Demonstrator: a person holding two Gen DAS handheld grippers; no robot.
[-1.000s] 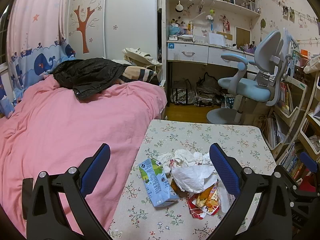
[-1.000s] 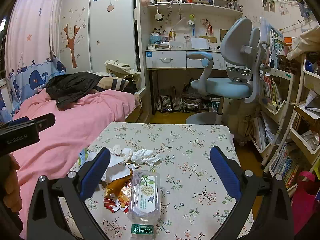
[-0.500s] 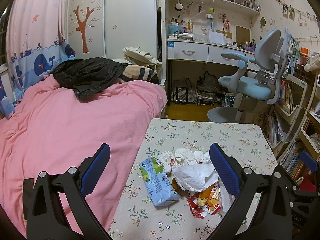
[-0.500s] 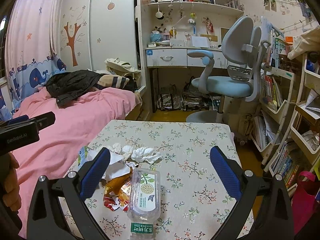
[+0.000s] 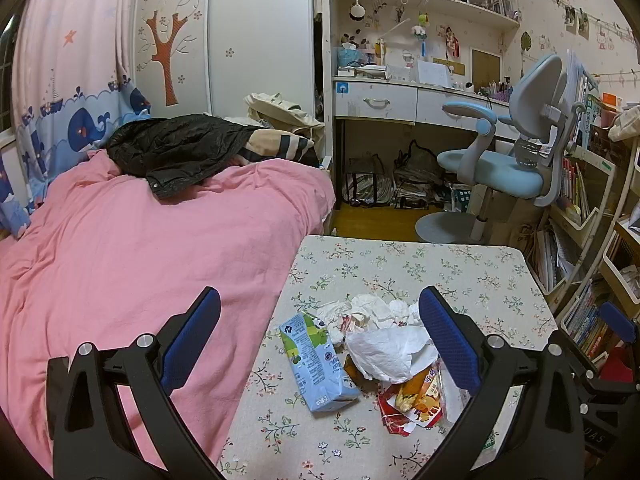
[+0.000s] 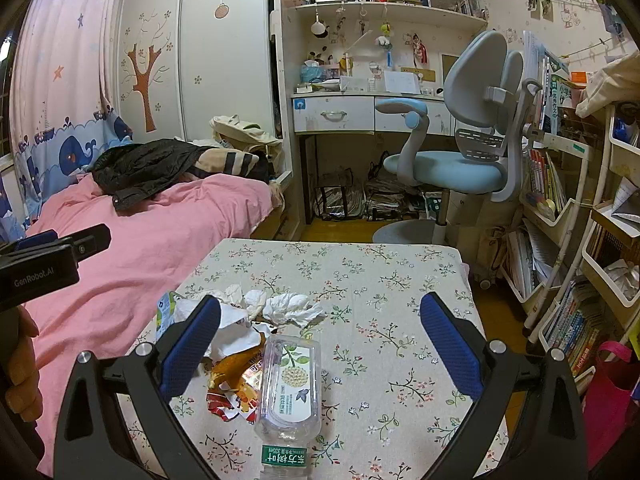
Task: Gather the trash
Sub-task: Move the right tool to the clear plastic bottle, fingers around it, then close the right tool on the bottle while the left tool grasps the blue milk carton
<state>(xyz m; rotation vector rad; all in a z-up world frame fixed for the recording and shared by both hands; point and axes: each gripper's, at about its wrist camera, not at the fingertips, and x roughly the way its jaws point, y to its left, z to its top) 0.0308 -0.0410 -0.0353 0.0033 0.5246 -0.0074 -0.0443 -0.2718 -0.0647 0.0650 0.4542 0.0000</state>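
Trash sits in one loose heap on the near left part of my floral-print tablecloth table [image 5: 460,268], and I hold both grippers wide open above it, nothing between the fingers of either. My left gripper [image 5: 320,344] hovers over the pile's left half; my right gripper [image 6: 320,344] hovers over its right half.

Going left to right: the pink bedspread [image 5: 140,248] runs right along the table's left edge, so anything nudged that way would drop onto the bed or into the gap. Nearest that edge lies the flat light-blue and green drink carton [image 5: 316,360]; its smooth faces could slip out of a shallow pinch, and a push would slide it toward the bed. Next, the crumpled white tissues [image 5: 372,312] and the crumpled white plastic bag [image 5: 390,350] are light and loosely stacked; I judge that closing on one may drag or scatter the others. Under the bag lies the torn red and orange snack wrapper [image 5: 416,400], partly covered, so I could miss it or grab only a corner. Farthest right lies the clear plastic bottle with a green and white label [image 6: 290,388], on its side; I expect it to roll if touched off-centre
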